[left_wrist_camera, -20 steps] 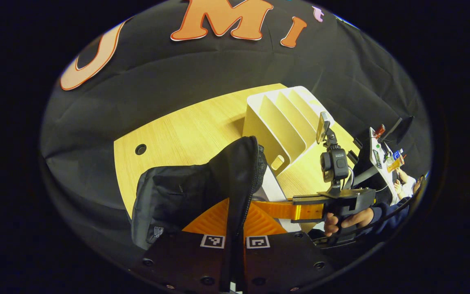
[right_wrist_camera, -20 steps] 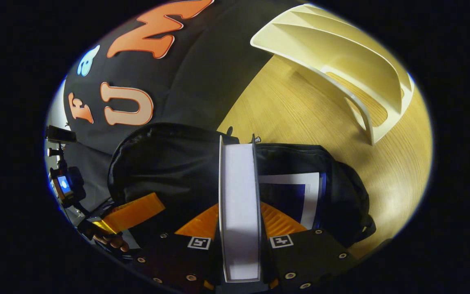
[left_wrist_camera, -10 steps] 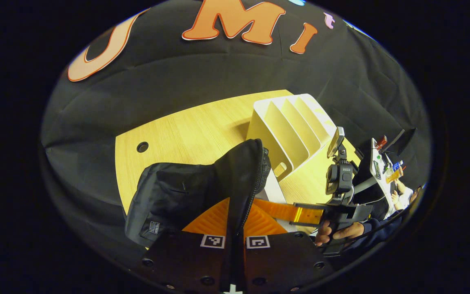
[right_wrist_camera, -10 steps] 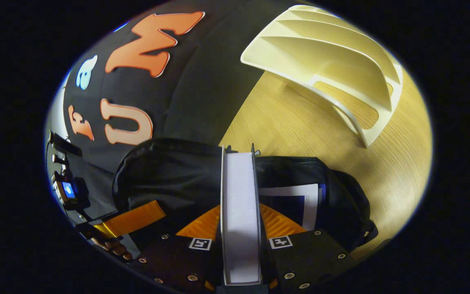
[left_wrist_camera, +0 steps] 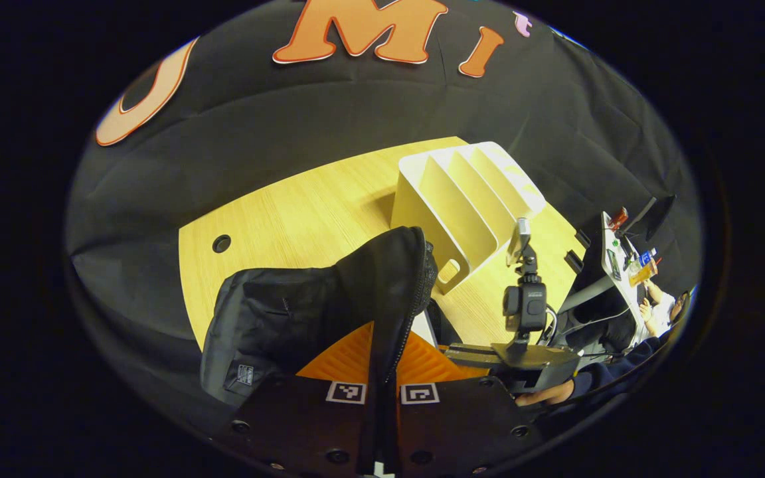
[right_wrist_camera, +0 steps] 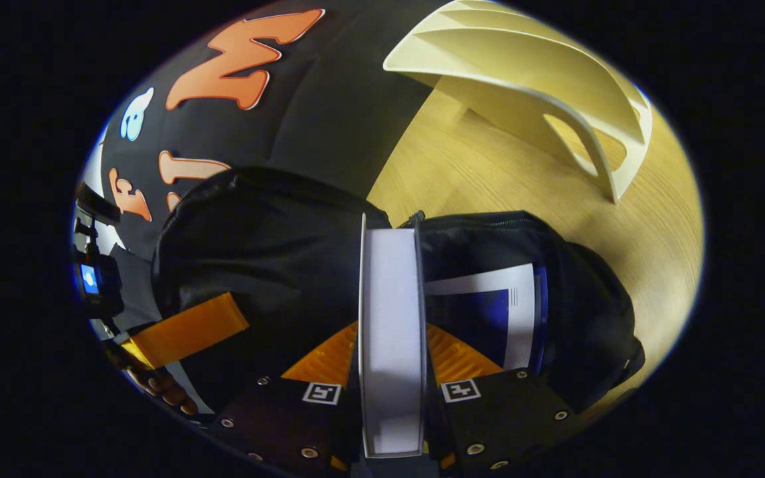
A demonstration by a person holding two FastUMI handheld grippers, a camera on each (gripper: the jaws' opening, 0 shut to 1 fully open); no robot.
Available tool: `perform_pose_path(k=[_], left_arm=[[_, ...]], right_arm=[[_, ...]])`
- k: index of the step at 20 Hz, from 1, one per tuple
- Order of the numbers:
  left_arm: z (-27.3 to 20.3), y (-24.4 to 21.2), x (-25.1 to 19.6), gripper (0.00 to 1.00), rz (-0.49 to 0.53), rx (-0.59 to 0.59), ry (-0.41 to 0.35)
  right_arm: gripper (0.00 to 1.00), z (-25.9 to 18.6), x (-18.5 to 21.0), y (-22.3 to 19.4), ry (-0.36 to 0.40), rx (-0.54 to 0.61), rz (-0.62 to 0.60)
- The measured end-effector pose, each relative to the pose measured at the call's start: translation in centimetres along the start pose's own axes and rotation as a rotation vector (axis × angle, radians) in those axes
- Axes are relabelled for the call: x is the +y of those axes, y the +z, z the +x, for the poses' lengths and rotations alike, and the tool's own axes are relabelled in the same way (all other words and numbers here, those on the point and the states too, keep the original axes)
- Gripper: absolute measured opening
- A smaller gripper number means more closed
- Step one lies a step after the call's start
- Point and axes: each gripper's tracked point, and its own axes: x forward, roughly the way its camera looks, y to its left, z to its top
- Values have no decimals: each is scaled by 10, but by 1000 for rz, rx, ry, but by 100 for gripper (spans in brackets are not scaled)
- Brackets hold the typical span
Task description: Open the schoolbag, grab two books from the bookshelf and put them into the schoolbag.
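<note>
In the left gripper view, the left claw [left_wrist_camera: 382, 372] is clamped on the zippered rim of the black fabric schoolbag [left_wrist_camera: 303, 312], holding that flap up at 6 o'clock on the pale wooden tabletop [left_wrist_camera: 303, 206]. The cream plastic slotted bookshelf [left_wrist_camera: 462, 192] stands at 1 o'clock, beyond the bag. In the right gripper view, the right claw [right_wrist_camera: 390, 372] is pressed on both covers of a thick white-paged book [right_wrist_camera: 390, 318], its far end at the bag's open mouth. A blue-and-white book [right_wrist_camera: 489, 318] lies inside the bag at 3 o'clock.
</note>
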Motion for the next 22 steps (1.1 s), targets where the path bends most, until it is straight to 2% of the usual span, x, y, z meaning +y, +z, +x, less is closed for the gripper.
perform_pose_path(k=[2,4,5,6,7,9,12,15,18,19,21,22], left_arm=[[0,-2,4,5,-11,-1,6],[2,-6,6,5,-13,1,17],[4,-7,4,5,-15,4,15],[6,-9,2,5,-7,3,16],[9,-10,1,5,-6,2,22],[14,-13,-2,5,-6,2,40],[20,-20,-6,7,-11,3,74],[26,-24,-20,12,-73,0,86],[32,-30,-38,20,-115,2,106],[33,-29,-48,31,-121,-3,106],[39,-25,-69,42,-129,-13,110],[41,-24,-79,62,-128,-20,117]], right_arm=[[45,-1,-8,-4,-62,39,-17],[56,-10,-22,-8,-137,102,-68],[48,-16,-29,-8,-166,111,-100],[69,-21,-33,-6,-182,113,-135],[79,-26,-40,-1,-204,107,-162],[91,-39,-46,3,-233,125,-202],[96,-58,-44,19,-227,117,-278],[97,-84,-50,42,-239,91,-354],[98,-113,-54,67,-237,65,-406],[98,-124,-58,77,-248,52,-427],[98,-142,-60,100,-259,26,-471],[98,-154,-61,111,-261,11,-493]])
